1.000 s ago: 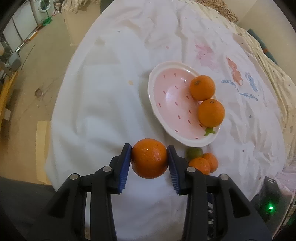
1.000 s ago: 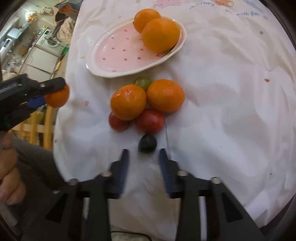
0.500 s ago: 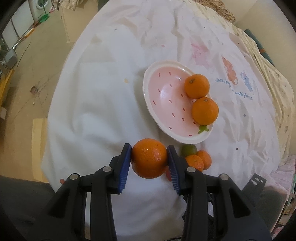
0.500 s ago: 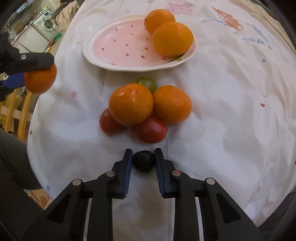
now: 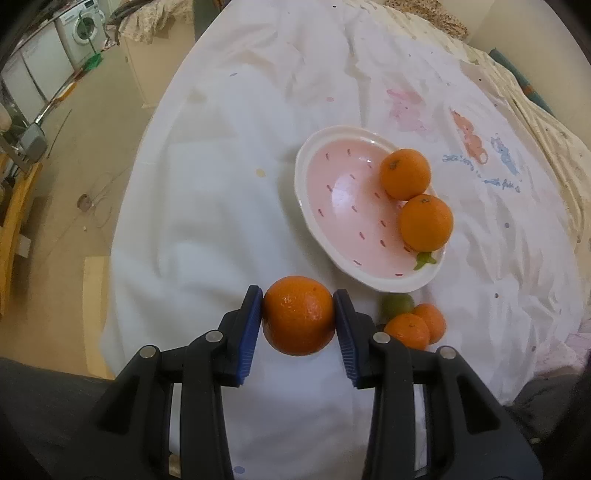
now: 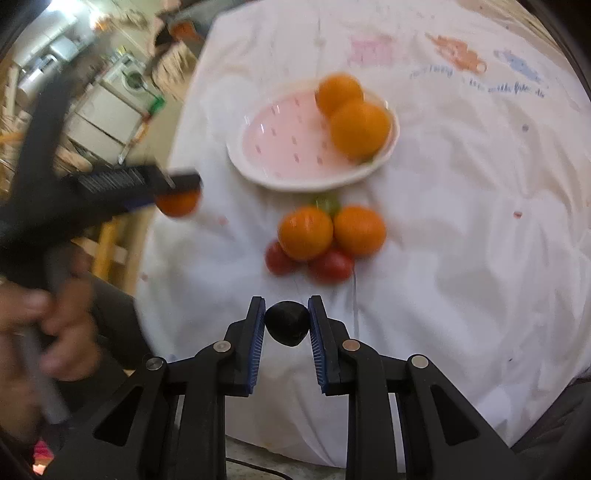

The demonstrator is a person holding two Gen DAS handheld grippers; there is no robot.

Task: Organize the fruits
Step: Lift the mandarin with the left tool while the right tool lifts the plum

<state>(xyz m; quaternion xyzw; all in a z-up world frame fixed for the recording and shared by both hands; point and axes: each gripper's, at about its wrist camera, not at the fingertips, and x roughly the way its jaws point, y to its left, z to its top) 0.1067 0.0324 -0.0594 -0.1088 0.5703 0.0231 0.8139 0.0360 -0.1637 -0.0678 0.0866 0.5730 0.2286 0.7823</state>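
My left gripper (image 5: 298,319) is shut on an orange (image 5: 298,314), held above the white cloth in front of the pink dotted plate (image 5: 343,206). Two oranges (image 5: 426,222) lie at the plate's right side. My right gripper (image 6: 287,325) is shut on a small dark fruit (image 6: 287,323), lifted off the cloth. Ahead of it sits a cluster: two oranges (image 6: 306,232), two red tomatoes (image 6: 330,266) and a green fruit (image 6: 327,202). The left gripper (image 6: 177,192) with its orange also shows at the left of the right wrist view.
A white cloth (image 5: 221,184) with cartoon prints covers the round table; its edge drops off at the left toward the floor. A person's hand (image 6: 40,325) grips the left tool. A washing machine (image 5: 79,29) and wooden furniture stand far left.
My right gripper closed on the small dark fruit and lifted it off the cloth, away from the cluster. The left gripper kept holding its orange in about the same place.
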